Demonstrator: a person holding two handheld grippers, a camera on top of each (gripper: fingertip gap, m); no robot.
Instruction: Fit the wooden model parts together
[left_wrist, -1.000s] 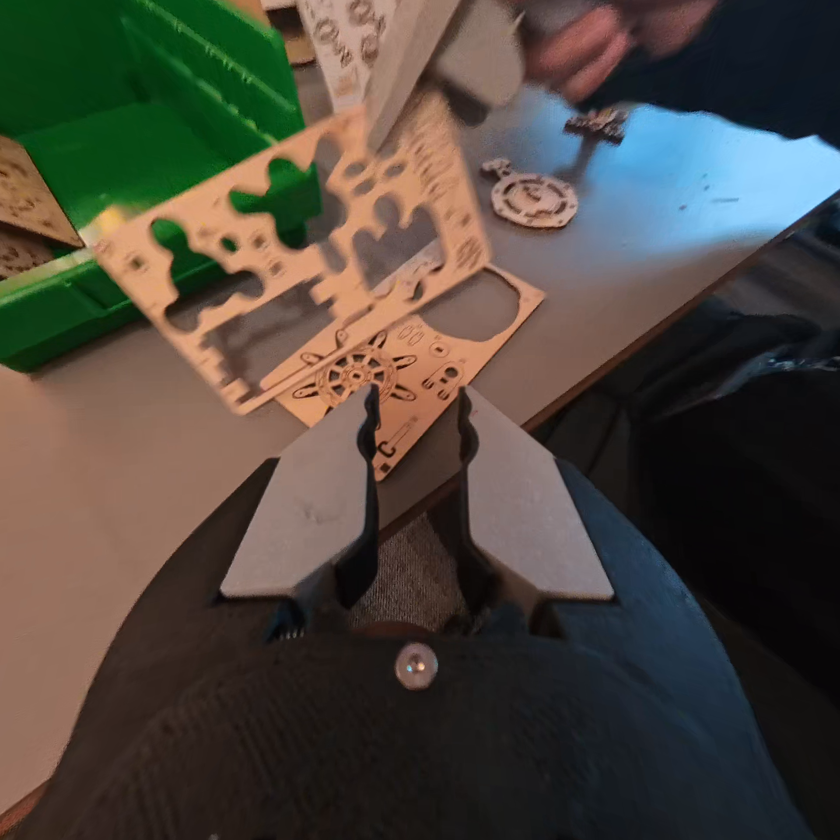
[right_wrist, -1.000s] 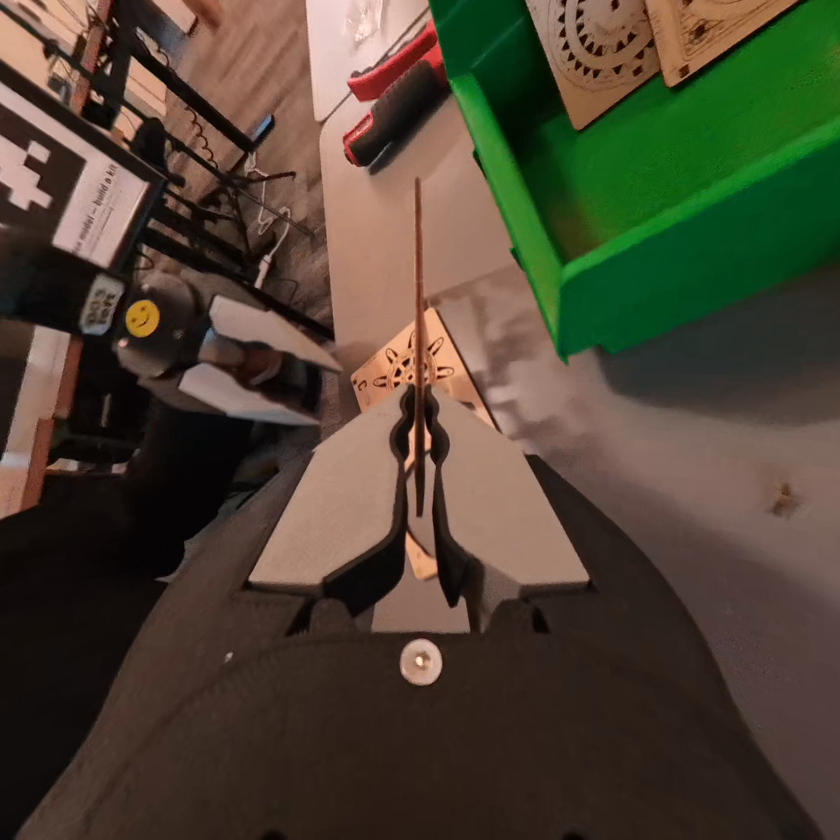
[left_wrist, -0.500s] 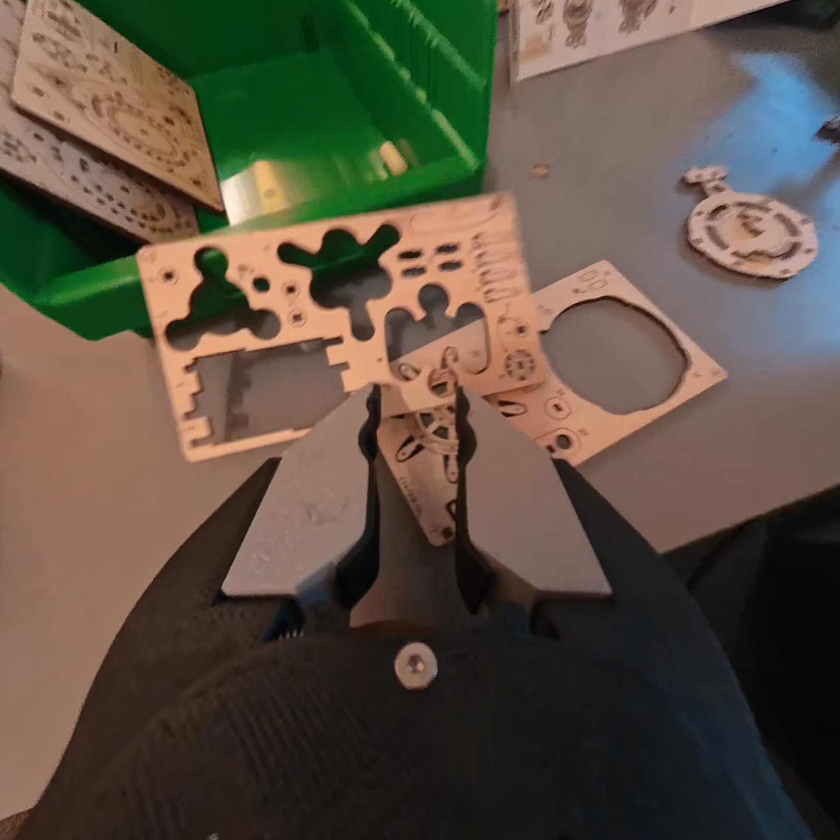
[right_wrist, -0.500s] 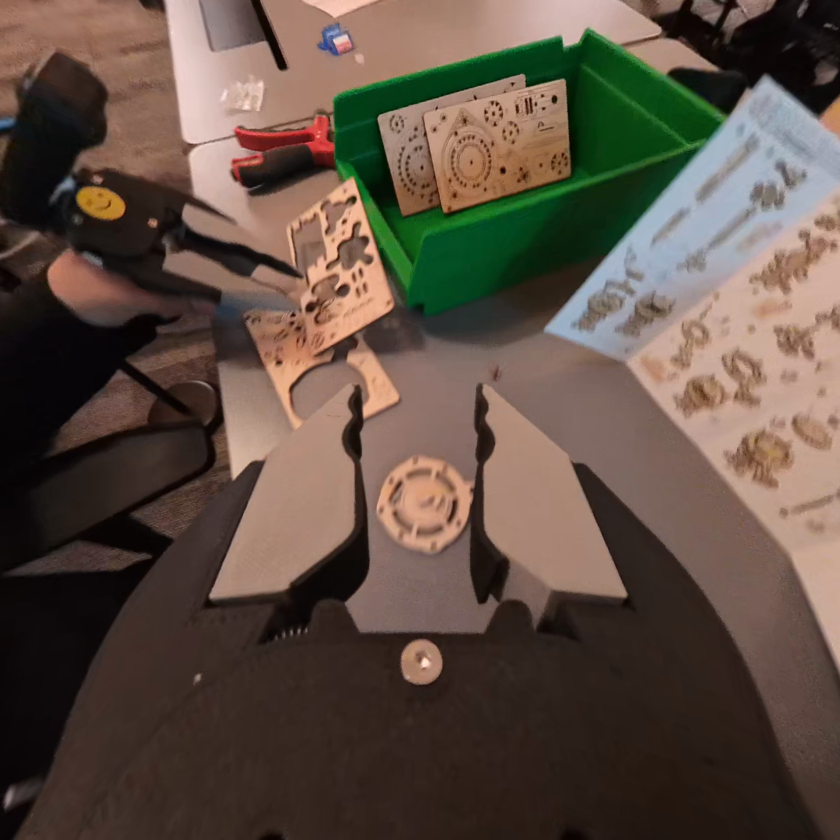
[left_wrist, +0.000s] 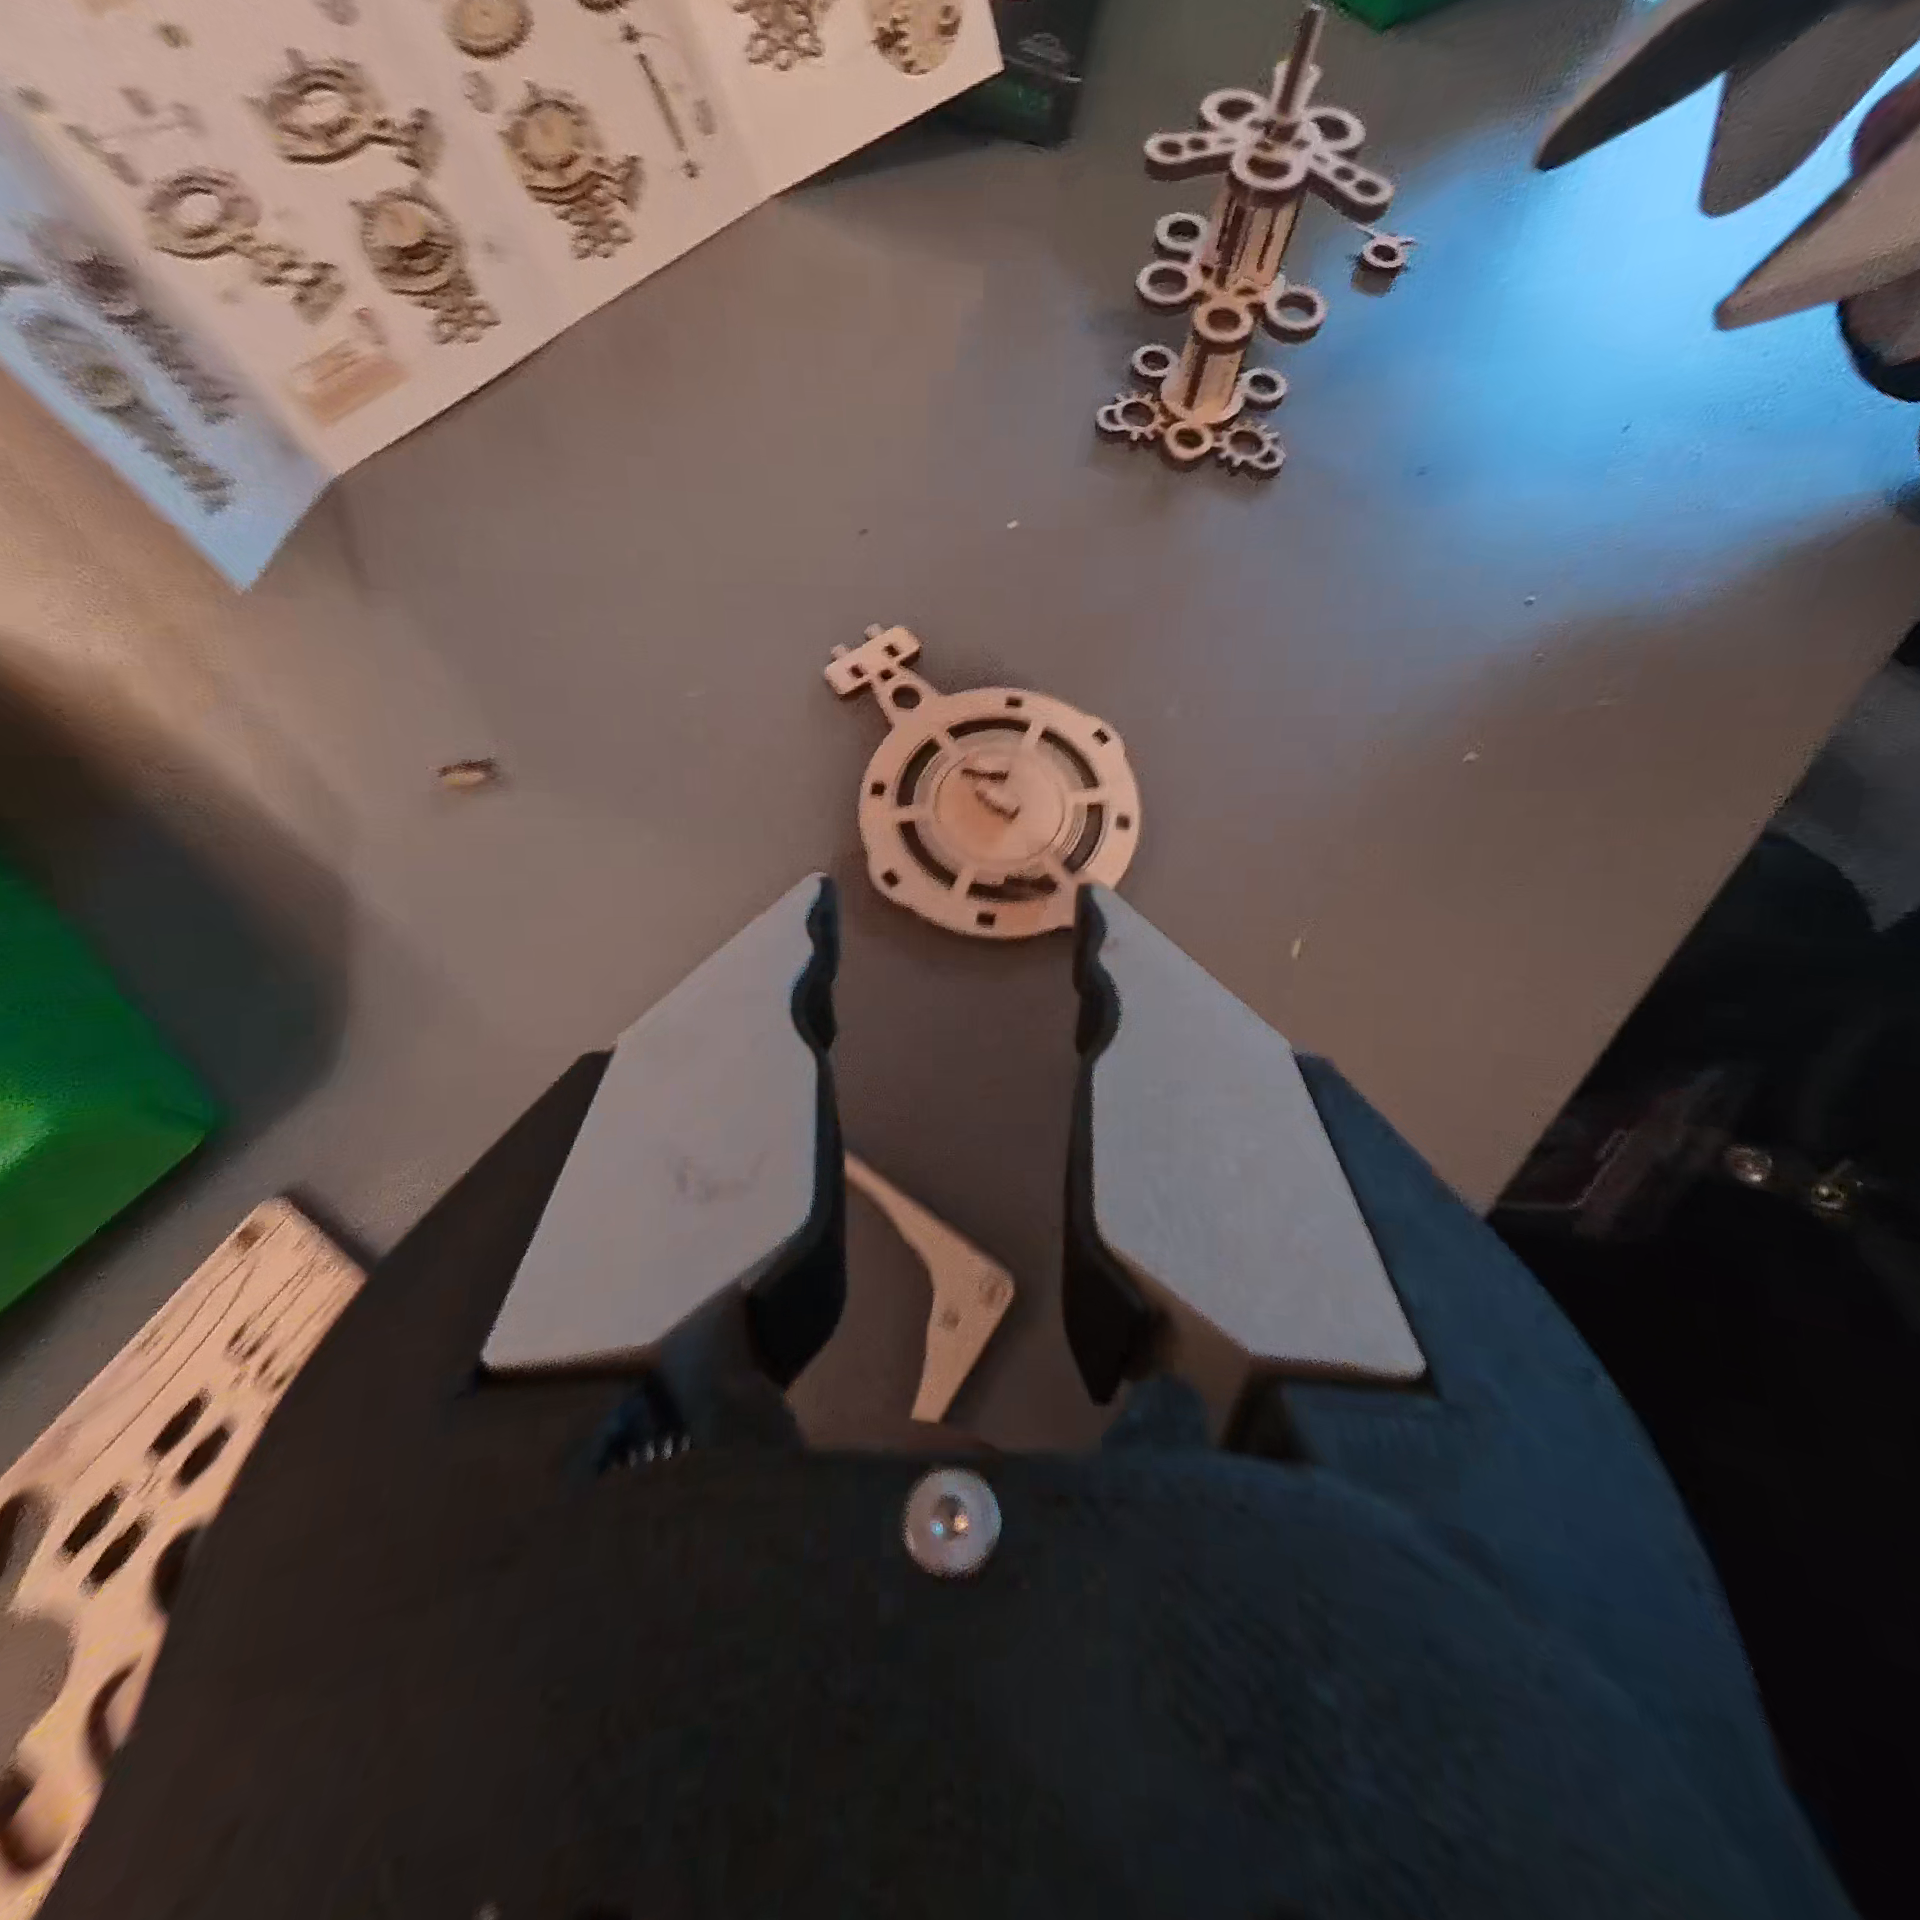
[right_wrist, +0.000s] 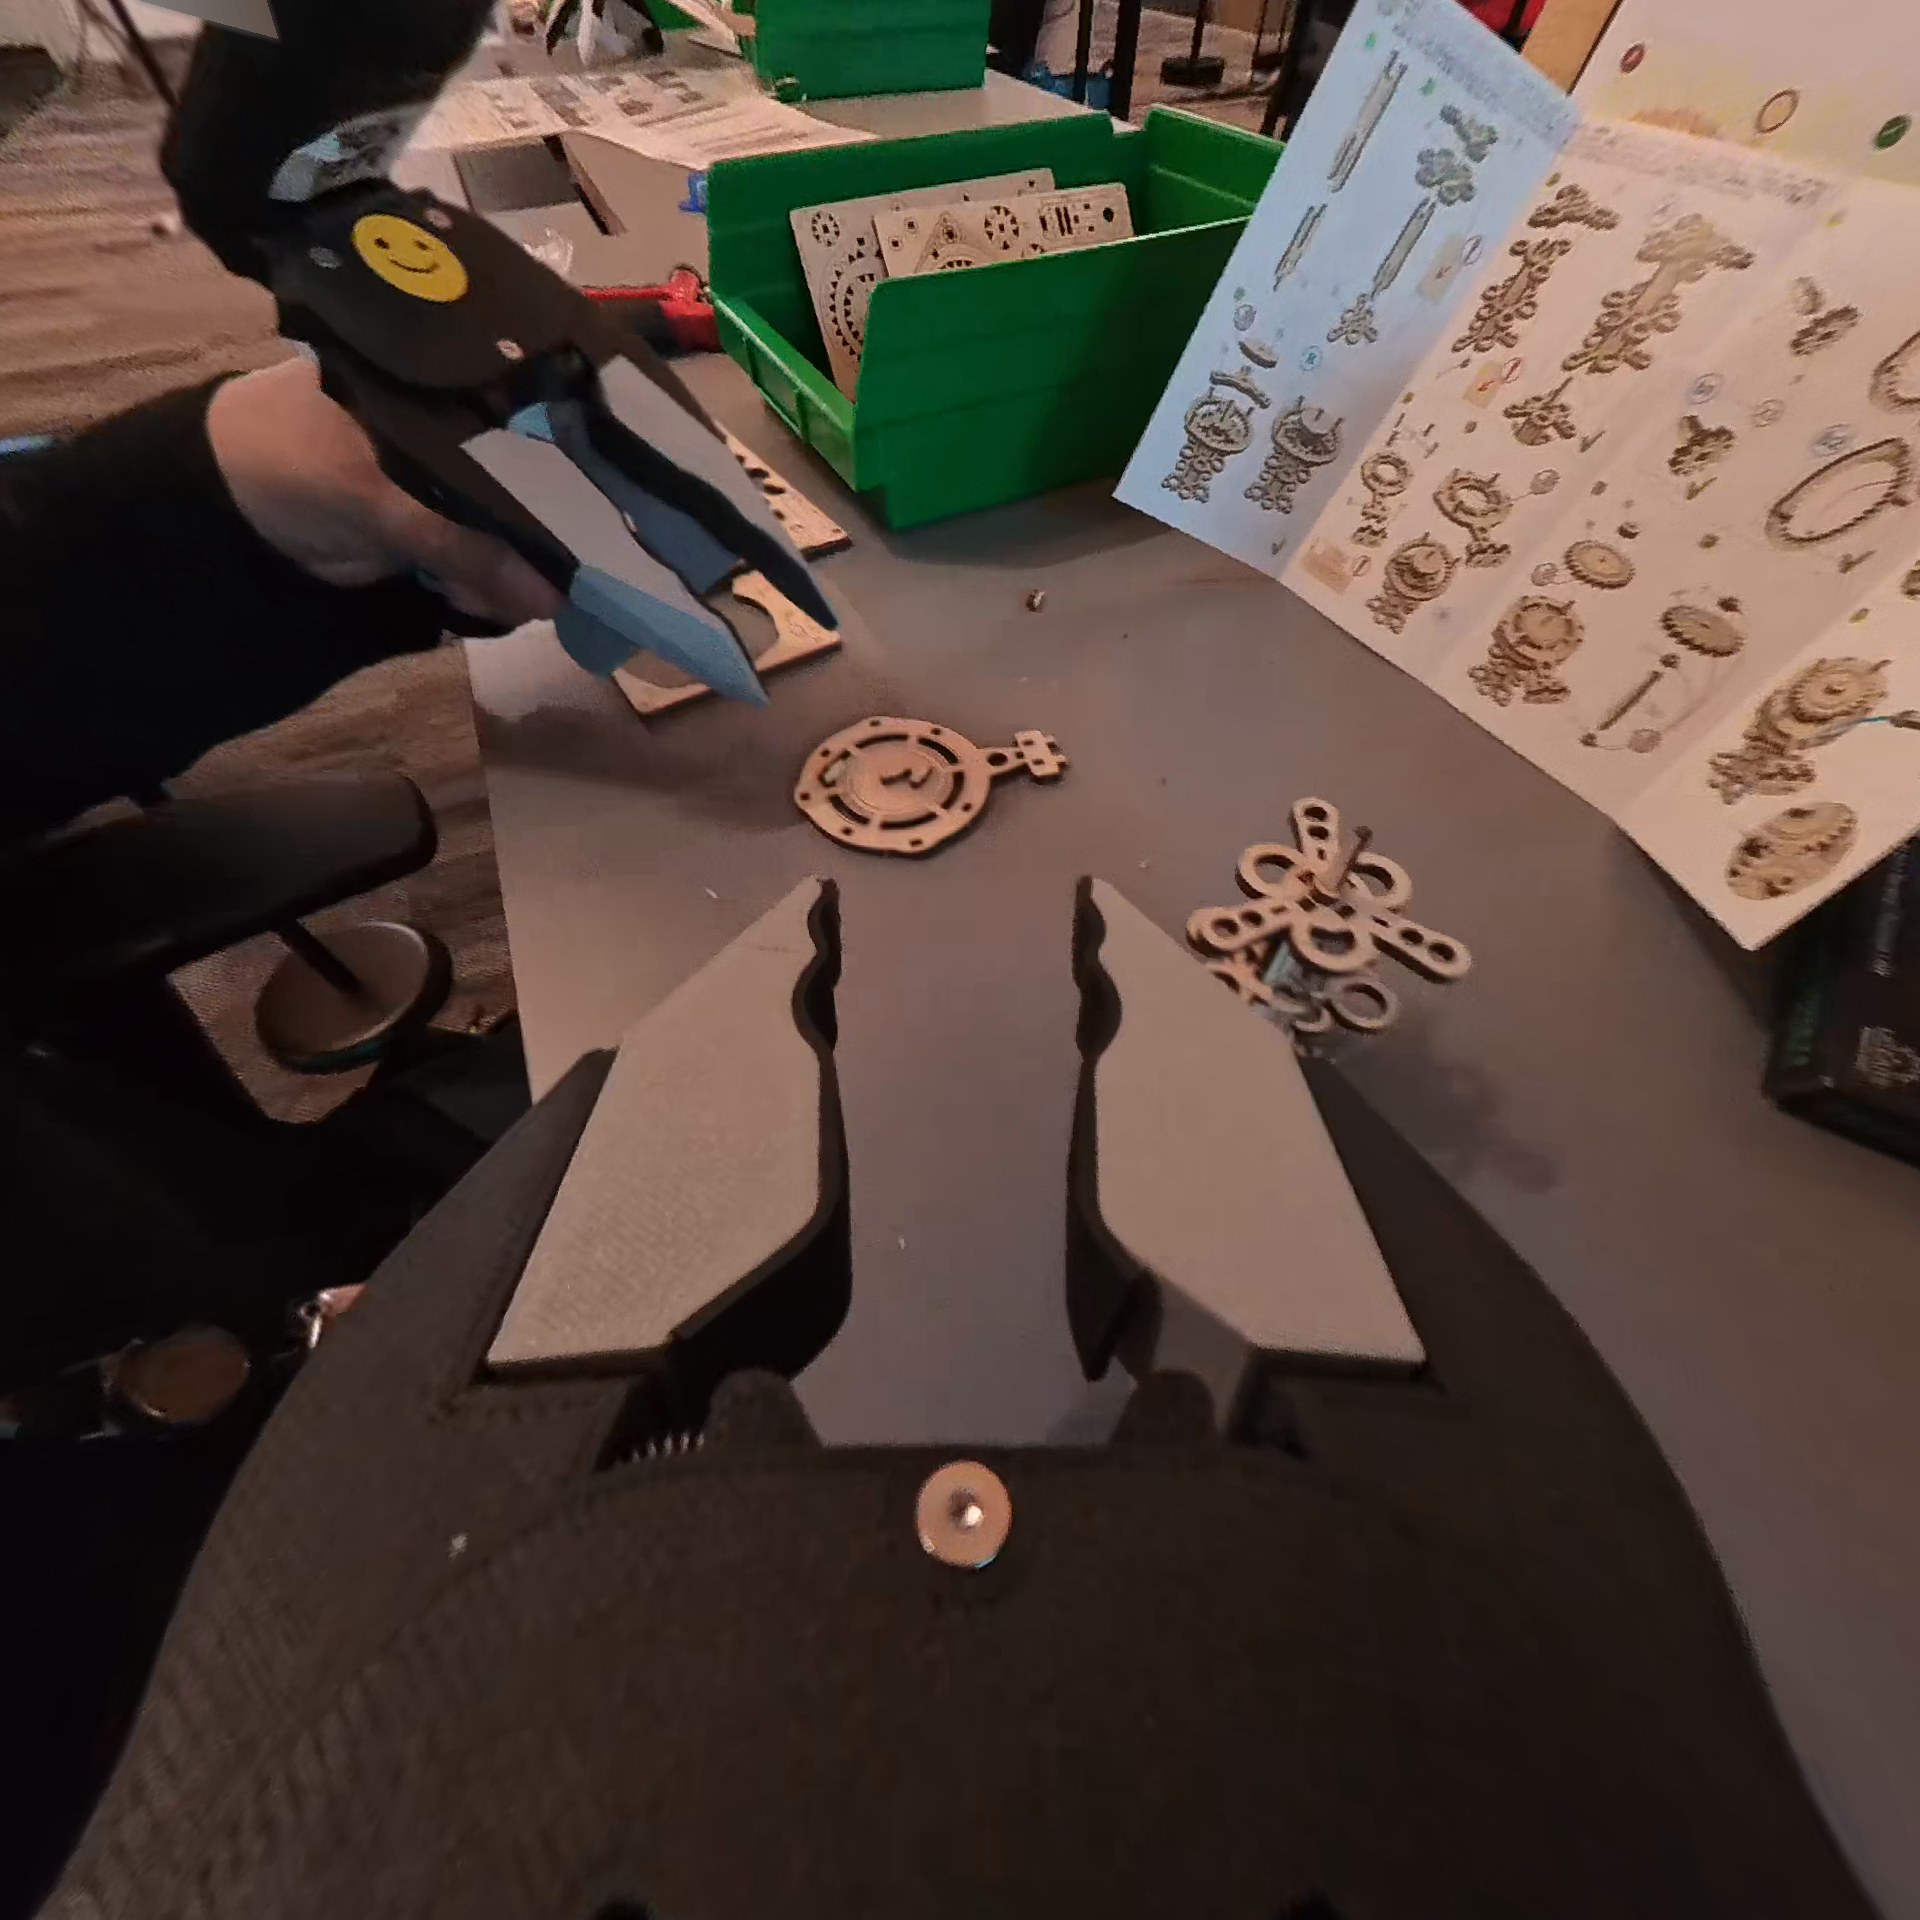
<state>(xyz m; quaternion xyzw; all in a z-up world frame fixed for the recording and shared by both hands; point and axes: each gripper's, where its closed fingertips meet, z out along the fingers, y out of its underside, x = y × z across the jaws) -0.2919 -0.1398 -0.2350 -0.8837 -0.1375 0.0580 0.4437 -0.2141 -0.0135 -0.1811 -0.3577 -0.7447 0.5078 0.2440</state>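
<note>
A round wooden disc part (left_wrist: 997, 816) with a short keyed stem lies flat on the grey table (left_wrist: 1351, 727). My left gripper (left_wrist: 951, 902) is open and empty, its tips just short of the disc. My right gripper (right_wrist: 956, 894) is open and empty, a little short of the same disc (right_wrist: 894, 784). A wooden assembly of ringed arms on a post (left_wrist: 1236, 270) rests beyond the disc; in the right wrist view (right_wrist: 1320, 935) it is just right of my right finger. The left gripper (right_wrist: 784, 649) shows there, hovering over a cut-out sheet (right_wrist: 800, 634).
A green bin (right_wrist: 997, 343) holds uncut wooden sheets (right_wrist: 935, 249). A folded instruction sheet (right_wrist: 1558, 468) stands at the right. A cut-out sheet (left_wrist: 125, 1403) lies by the left gripper. A dark box (right_wrist: 1849, 1039) sits at far right. The table edge (left_wrist: 1558, 1091) is near.
My right gripper was shut on the cut-out sheet, then opened and let it go. The sheet now lies on the table. Both grippers have swung toward the round disc part and opened wider.
</note>
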